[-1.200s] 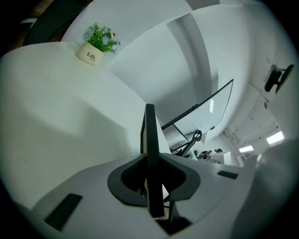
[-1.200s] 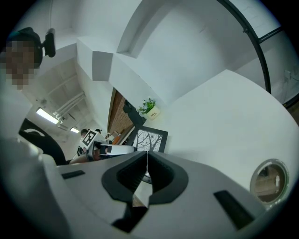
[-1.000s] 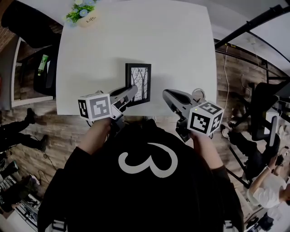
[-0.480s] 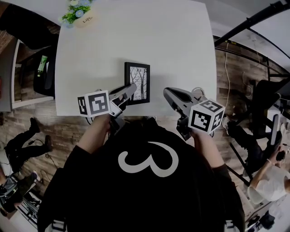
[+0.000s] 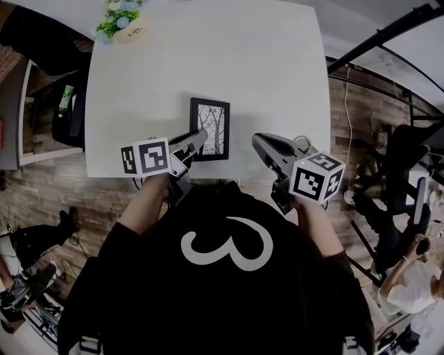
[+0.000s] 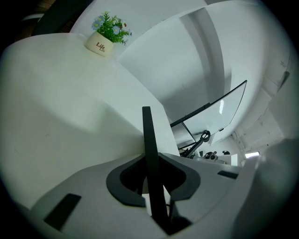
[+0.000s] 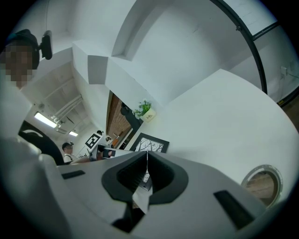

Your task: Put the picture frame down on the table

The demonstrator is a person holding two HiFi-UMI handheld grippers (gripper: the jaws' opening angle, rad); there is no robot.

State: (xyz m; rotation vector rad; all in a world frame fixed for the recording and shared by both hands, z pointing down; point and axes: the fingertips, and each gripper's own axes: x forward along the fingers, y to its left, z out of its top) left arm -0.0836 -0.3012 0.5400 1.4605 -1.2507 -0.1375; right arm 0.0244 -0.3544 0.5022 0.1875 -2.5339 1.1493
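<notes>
Little is changing: the left gripper [image 5: 200, 139] is rolling slightly, jaws narrowly apart and clamping the frame [image 5: 210, 129] by its near edge at the table's [image 5: 208, 55] front, so release is probably nearing. The right gripper [image 5: 258, 143] is idling, closed and empty. Whether the frame is lying fully flat is proving unclear.

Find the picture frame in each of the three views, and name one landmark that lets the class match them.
Head view: the picture frame lies just below the middle of the table, near its front edge.
Left gripper view: the frame is edge-on, a thin dark strip at lower centre, clamped in the left claw.
Right gripper view: it is small and left of centre, just above the jaws.
Shared landmark: the potted plant at the table's far corner.
</notes>
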